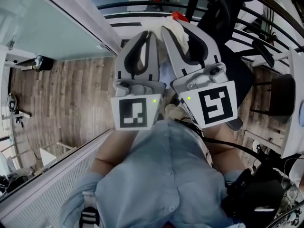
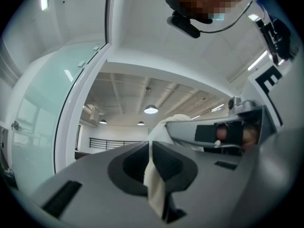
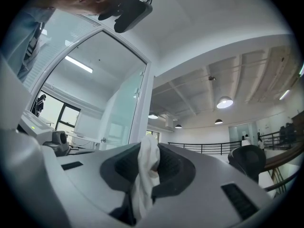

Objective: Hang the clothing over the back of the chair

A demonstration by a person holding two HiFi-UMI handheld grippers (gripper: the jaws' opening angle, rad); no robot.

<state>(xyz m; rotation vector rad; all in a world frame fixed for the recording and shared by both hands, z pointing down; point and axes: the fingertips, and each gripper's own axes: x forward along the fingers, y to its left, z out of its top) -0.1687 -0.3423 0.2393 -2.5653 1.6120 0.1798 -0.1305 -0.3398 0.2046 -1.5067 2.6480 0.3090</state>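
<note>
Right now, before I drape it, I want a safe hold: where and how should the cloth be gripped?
By bunched folds at two spots side by side, approached from the person's side: the cloth is limp, so thin folds fit the jaws. The left gripper and right gripper are shut on it that way.

In the head view, most of the clothing (image 1: 176, 26) is hidden behind the left claw (image 1: 144, 36) and the right claw (image 1: 185, 37). Only a cream fold shows at their tips. A red bit (image 1: 178, 16) beside the fold is too small to identify. The dark chair (image 1: 223, 18) is partly covered by the right claw and cut off by the top edge. Each claw view shows only a pinched strip of cloth, and the rest runs out below the frame.
</note>
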